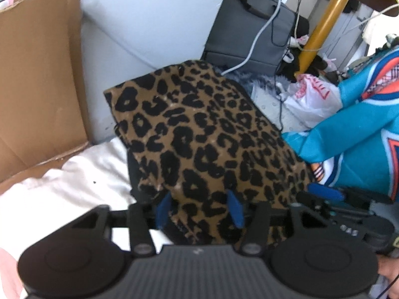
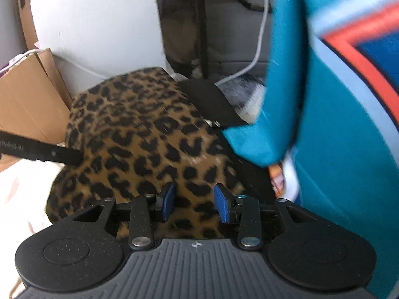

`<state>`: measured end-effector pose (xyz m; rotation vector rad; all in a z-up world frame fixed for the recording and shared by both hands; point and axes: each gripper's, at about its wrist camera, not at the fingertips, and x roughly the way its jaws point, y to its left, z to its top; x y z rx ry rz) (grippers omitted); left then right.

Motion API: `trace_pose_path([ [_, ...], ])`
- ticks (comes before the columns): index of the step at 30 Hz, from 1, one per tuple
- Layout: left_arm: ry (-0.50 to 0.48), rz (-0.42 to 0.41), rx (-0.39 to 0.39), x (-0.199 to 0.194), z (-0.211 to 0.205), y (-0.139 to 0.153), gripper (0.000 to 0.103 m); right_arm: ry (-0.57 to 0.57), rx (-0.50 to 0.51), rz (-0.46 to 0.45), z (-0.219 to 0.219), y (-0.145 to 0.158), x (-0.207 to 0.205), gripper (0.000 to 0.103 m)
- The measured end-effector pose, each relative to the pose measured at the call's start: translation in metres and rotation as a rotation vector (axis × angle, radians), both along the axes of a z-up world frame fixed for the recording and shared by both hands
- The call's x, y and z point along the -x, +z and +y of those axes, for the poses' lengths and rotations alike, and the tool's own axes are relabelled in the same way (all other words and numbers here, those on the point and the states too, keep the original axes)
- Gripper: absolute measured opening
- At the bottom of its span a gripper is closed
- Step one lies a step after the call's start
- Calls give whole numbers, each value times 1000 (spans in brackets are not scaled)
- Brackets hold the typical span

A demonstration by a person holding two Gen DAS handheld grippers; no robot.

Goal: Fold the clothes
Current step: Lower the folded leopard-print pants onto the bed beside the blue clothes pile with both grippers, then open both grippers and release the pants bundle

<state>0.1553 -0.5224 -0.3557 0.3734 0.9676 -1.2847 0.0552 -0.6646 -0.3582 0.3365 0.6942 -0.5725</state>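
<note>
Looking at the leopard cloth [image 1: 199,134], it seems folded at least one time, a thick spotty pile with fairly neat edges, sitting in the middle of both views on the white bedding [image 1: 74,174]; whether it needs one more fold I can only guess, but the teal jersey [image 1: 361,124] on the right side of the frame hangs loose and does not look folded at all, so I think a good part of the job is left; the left claw [image 1: 199,209] sits low in the middle of its view with its blue pads [image 1: 235,210] spread apart; the near edge of the leopard cloth lies between them and they look let go, not pinching, though the cloth bunches up close to each pad; the right claw [image 2: 194,203] is also low in the middle of its view, hanging over the near part of the same cloth with its pads apart and spotty cloth showing in the gap, not squeezed; the jersey is just beside it on the right, blurry; a brown cardboard box [image 1: 37,74] stands at the upper left.
</note>
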Motion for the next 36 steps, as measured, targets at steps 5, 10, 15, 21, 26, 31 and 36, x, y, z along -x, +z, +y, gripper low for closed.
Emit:
trace_pose_path([
  [5, 13, -11, -8, -3, 9, 4, 45, -9, 1, 5, 1, -1, 14, 42],
  [10, -11, -40, 28, 4, 22, 18, 34, -1, -24, -51, 11, 9, 24, 42],
  [15, -36, -5, 83, 17, 25, 30, 28, 45, -31, -90, 24, 16, 21, 42],
  [21, -105, -34, 20, 42, 20, 11, 21, 95, -19, -32, 38, 6, 1, 42],
  [26, -65, -5, 4, 39, 30, -2, 21, 76, -50, 2, 40, 1, 2, 42],
  [31, -50, -8, -13, 38, 37, -6, 21, 63, -75, 31, 40, -4, 9, 42],
  [36, -44, -22, -27, 38, 41, -8, 21, 60, -90, 50, 42, -9, 15, 42],
])
